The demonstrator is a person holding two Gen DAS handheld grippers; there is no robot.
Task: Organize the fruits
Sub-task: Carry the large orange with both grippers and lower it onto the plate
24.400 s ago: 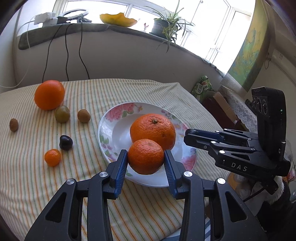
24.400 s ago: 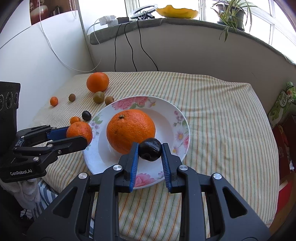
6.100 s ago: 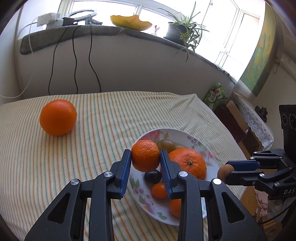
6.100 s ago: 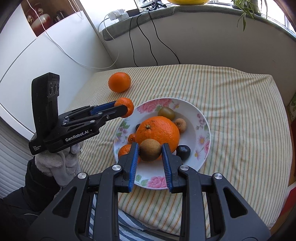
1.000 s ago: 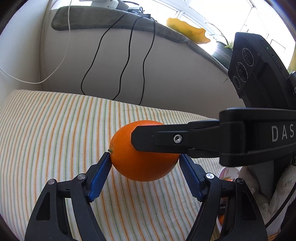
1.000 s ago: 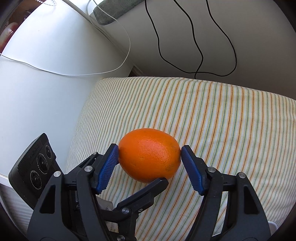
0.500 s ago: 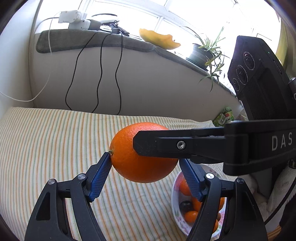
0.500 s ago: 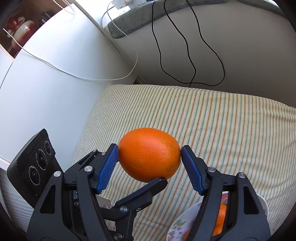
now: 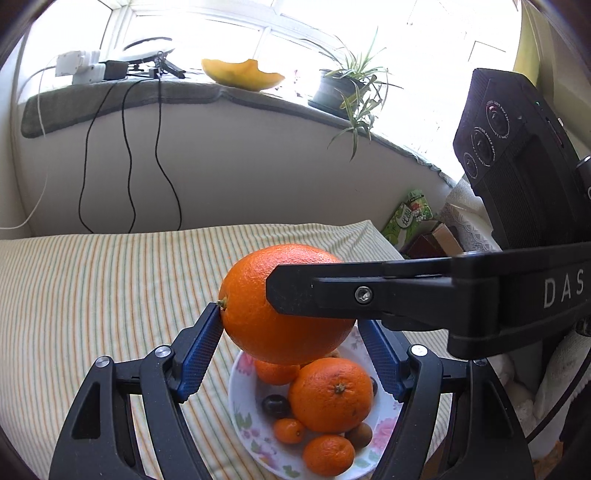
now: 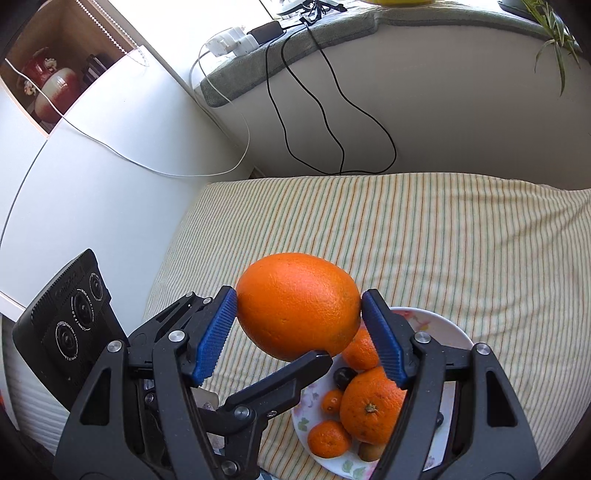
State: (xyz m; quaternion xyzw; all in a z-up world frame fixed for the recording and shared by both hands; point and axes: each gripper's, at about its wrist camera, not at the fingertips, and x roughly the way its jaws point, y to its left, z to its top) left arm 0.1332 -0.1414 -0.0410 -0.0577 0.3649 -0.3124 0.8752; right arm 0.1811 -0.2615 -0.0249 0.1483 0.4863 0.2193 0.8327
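Striped cloth [image 9: 92, 295] lies beneath; both your left gripper [image 9: 291, 350] and right gripper [image 10: 299, 332] clamp ribbed blue pads on one dimpled large orange [image 9: 280, 317], above the floral plate [image 9: 258, 446] of round fruit.

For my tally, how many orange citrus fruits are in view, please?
5. A large orange is held by the left gripper and right gripper above the plate; four lie on it: a big one, one behind, two small ones in front. More may be hidden.

Daylight pours through the window [image 9: 280, 33], blown out white; fisheye bends the edges, corners go black, everything close stays sharp.
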